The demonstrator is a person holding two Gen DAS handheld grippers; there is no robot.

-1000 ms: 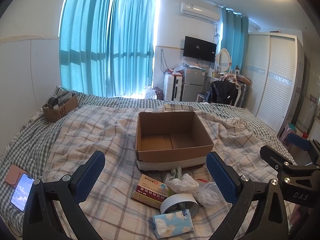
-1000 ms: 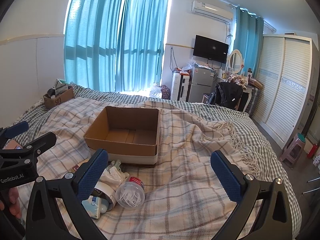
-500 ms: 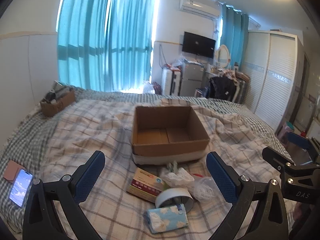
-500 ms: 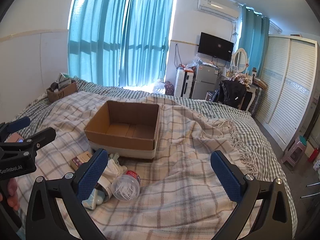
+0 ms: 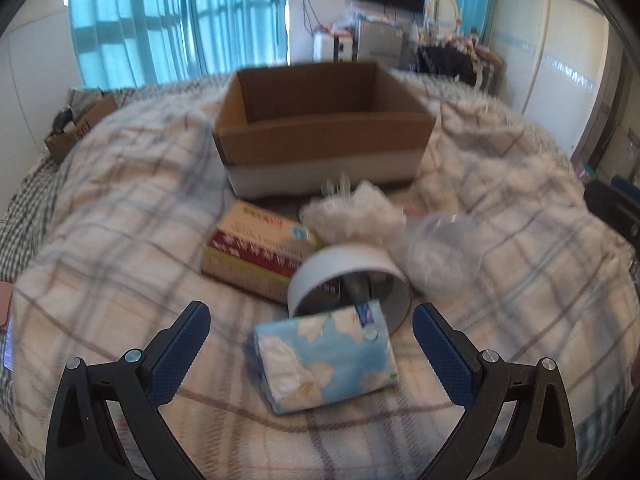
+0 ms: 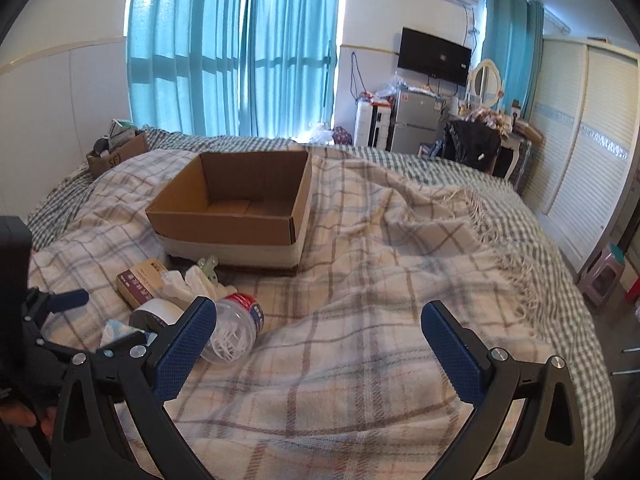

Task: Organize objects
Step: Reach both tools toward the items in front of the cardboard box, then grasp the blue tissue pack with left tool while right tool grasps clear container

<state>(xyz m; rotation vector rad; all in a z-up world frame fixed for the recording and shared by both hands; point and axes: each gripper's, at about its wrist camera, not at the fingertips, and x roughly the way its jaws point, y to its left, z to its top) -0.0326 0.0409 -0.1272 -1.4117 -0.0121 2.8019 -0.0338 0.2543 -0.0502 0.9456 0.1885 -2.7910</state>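
Observation:
An open, empty cardboard box (image 5: 324, 128) sits on the plaid blanket; it also shows in the right wrist view (image 6: 236, 208). In front of it lies a pile: a blue tissue pack (image 5: 324, 360), a white tape roll (image 5: 348, 276), a red-and-white carton (image 5: 256, 252), a crumpled white bag (image 5: 352, 216) and a clear plastic jar (image 6: 236, 328). My left gripper (image 5: 310, 344) is open, low over the pile, its fingers either side of the tissue pack without touching it. My right gripper (image 6: 320, 340) is open and empty over bare blanket right of the jar.
A small brown box (image 6: 116, 152) with odds and ends stands at the bed's far left corner. A fridge (image 6: 416, 124), chair and wardrobe (image 6: 588, 140) line the far and right walls. A plastic stool (image 6: 600, 276) stands by the bed's right side.
My left gripper has dropped forward and down towards the pile, so the tissue pack now lies between its open fingers. The right gripper has barely moved.

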